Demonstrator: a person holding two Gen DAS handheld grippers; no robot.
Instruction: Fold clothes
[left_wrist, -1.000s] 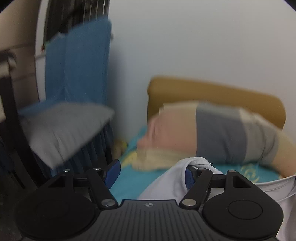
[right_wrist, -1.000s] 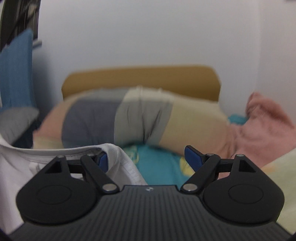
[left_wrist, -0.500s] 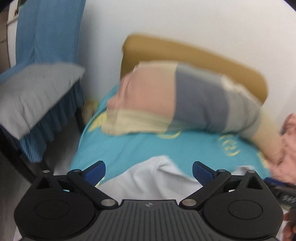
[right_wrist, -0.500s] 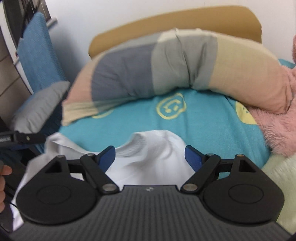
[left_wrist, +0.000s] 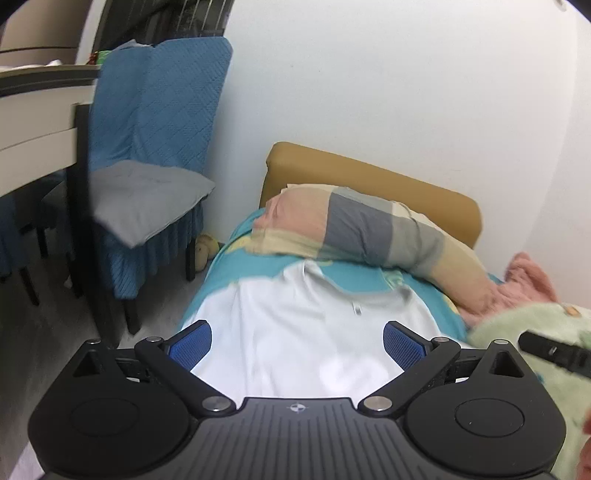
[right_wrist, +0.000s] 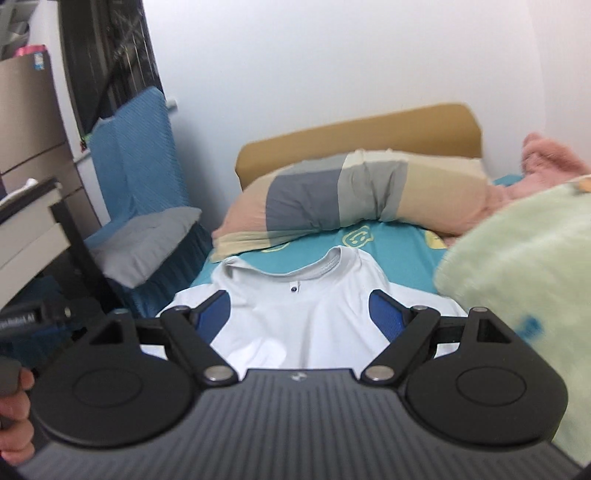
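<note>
A white T-shirt (left_wrist: 295, 325) (right_wrist: 295, 314) lies spread flat on the teal bedsheet (left_wrist: 229, 258) (right_wrist: 399, 251), collar toward the pillow. My left gripper (left_wrist: 297, 347) hovers over the shirt's near part, jaws wide apart with nothing between the blue pads (left_wrist: 192, 345). My right gripper (right_wrist: 301, 319) also stands open above the shirt, below the collar (right_wrist: 328, 264), clear of the cloth. The shirt's lower part is hidden behind both gripper bodies.
A striped pillow (left_wrist: 369, 229) (right_wrist: 351, 192) rests against the tan headboard (right_wrist: 354, 136). A pale green blanket (right_wrist: 517, 280) and pink fleece (left_wrist: 528, 277) crowd the bed's right side. A blue-covered chair (left_wrist: 147, 147) with a grey cushion and a desk (left_wrist: 33, 122) stand left.
Both grippers let go of the shirt's shoulders, opened wide and pulled back and up; the shirt now lies flat on the bed.
</note>
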